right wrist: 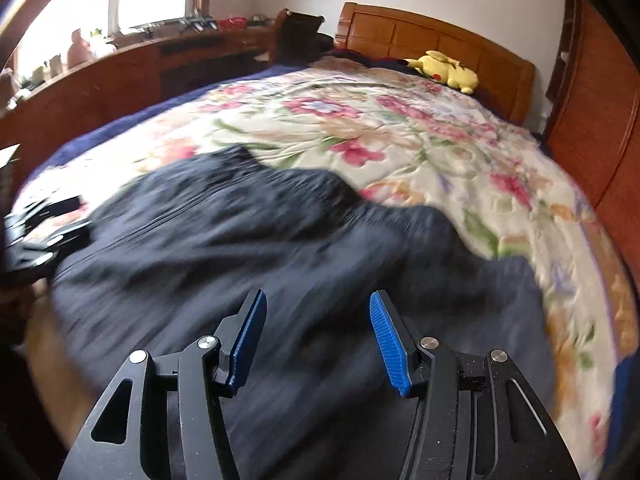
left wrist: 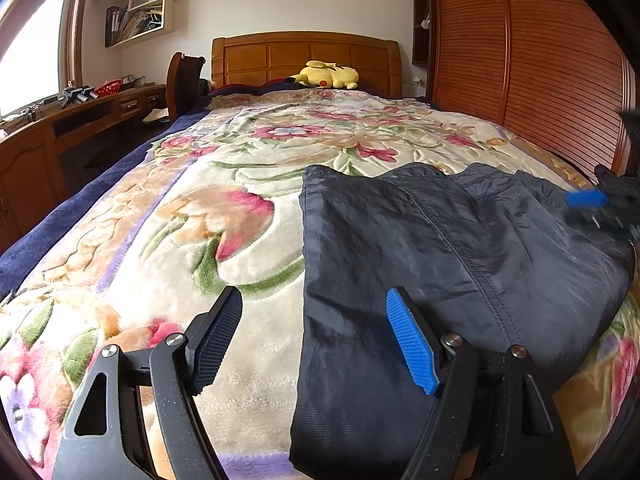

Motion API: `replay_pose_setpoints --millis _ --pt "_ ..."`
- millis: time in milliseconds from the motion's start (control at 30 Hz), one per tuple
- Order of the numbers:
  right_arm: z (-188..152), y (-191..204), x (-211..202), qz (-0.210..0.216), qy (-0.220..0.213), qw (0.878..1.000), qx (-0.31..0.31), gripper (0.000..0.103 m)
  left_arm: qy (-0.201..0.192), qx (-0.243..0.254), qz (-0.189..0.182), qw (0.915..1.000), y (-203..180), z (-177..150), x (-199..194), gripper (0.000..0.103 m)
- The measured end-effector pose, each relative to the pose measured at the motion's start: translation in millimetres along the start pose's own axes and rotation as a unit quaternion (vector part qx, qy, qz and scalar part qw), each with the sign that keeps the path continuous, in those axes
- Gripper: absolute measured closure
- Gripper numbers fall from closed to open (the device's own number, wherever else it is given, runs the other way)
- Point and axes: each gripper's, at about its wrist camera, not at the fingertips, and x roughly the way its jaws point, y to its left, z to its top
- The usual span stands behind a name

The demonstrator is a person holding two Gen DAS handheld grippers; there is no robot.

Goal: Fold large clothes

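A large dark navy garment [left wrist: 440, 272] lies spread on the flowered bedspread [left wrist: 224, 216] near the foot of the bed. My left gripper [left wrist: 314, 312] hangs open over the garment's left edge, one finger above the blanket, the blue pad [left wrist: 412, 344] above the cloth, nothing held. In the right wrist view the garment [right wrist: 248, 240] is blurred by motion. My right gripper [right wrist: 316, 316] stands open above it with nothing between its pads. The right gripper also shows as a blurred blue and black shape [left wrist: 600, 204] at the garment's far right in the left wrist view.
A yellow plush toy [left wrist: 326, 74] lies by the wooden headboard [left wrist: 304, 52]. A slatted wooden wardrobe [left wrist: 540, 80] runs along the bed's right side. A wooden desk [left wrist: 80, 120] with a chair [left wrist: 184, 80] stands at the left under the window.
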Motion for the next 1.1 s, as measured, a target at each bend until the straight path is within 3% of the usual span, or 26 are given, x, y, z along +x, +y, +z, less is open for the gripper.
replay_pose_setpoints --millis 233,833,1100 --pt "-51 13 29 0.014 0.011 0.999 0.037 0.047 0.0 0.0 0.008 1.0 1 0 -1 0.027" --pt "-66 15 11 -0.011 -0.027 0.999 0.041 0.047 0.007 -0.016 0.005 0.9998 1 -22 -34 0.027" --pt "-60 18 13 -0.017 -0.017 0.999 0.038 0.047 0.012 -0.019 -0.007 0.9997 0 -29 -52 0.042"
